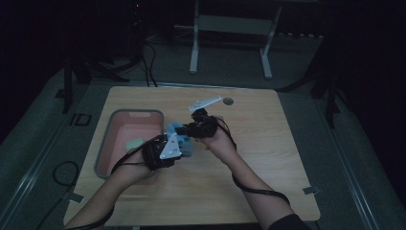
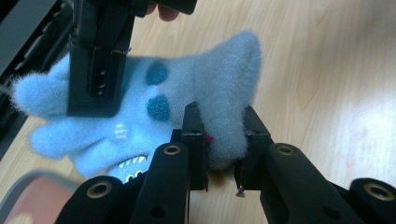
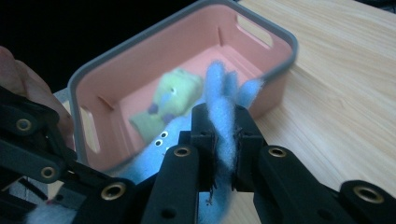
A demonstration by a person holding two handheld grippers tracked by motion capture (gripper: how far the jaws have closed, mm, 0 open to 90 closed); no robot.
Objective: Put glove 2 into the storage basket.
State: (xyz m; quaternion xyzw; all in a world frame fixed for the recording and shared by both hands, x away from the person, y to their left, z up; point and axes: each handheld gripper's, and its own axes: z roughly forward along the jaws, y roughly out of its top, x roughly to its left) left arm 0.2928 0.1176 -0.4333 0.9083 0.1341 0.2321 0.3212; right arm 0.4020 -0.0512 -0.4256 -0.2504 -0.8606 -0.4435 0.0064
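While both grippers have a pinch on the blue plush toy (image 2: 187,93), it hangs just above the bench (image 1: 249,158), right beside the pink bin (image 1: 106,143), so I'd call this somewhere in the middle of the job. The left gripper (image 2: 220,140) has its jaws pressed in on one fuzzy limb or corner of the toy, and you can see the fabric bunched between them in the left gripper view. The right gripper (image 3: 224,135) is clamped on a thin flap of the same blue fleece, with the bin straight ahead of it in the right gripper view. From the high view the toy sits between the two hands, next to the bin's near right wall and not over the opening yet. There's already a green plush toy (image 3: 170,100) lying on the bin floor, so my guess is the work is tidying soft toys into the bin and one is done. What's left, as far as I can judge: carry the blue one across the rim, let go with both grippers, and pull the hands clear. There's also a white plastic thing (image 1: 205,104) lying farther back on the bench near a small round hole; can't tell what it is or whether it's part of the job.
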